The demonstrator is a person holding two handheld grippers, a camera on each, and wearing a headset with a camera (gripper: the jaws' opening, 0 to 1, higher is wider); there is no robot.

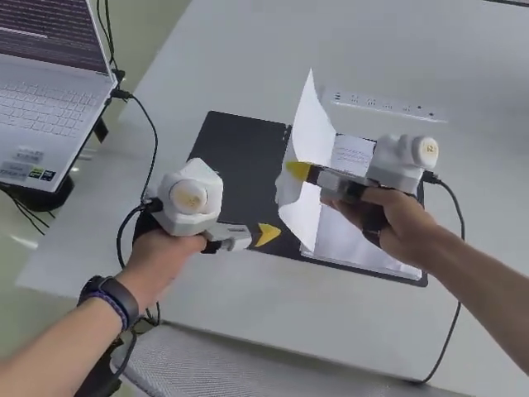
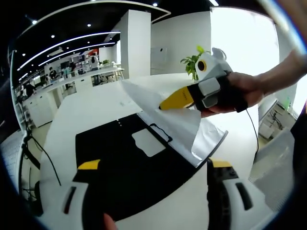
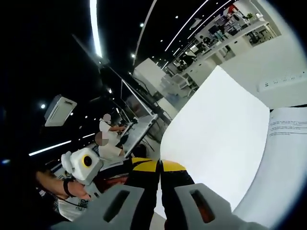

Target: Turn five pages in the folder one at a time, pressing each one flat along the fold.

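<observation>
Page, one, lifted in clenched right gripper; left gripper released at one black folder.

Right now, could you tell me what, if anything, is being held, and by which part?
The right hand-held gripper pinches the lifted white page at its free edge; the left hand-held gripper is open and empty.

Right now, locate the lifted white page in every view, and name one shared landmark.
Head view: lifted page stands upright at centre.
Left gripper view: lifted page, centre-right.
Right gripper view: lifted page, centre to right.
Shared landmark: the right tool, yellow-tipped, shut on its edge.
</observation>
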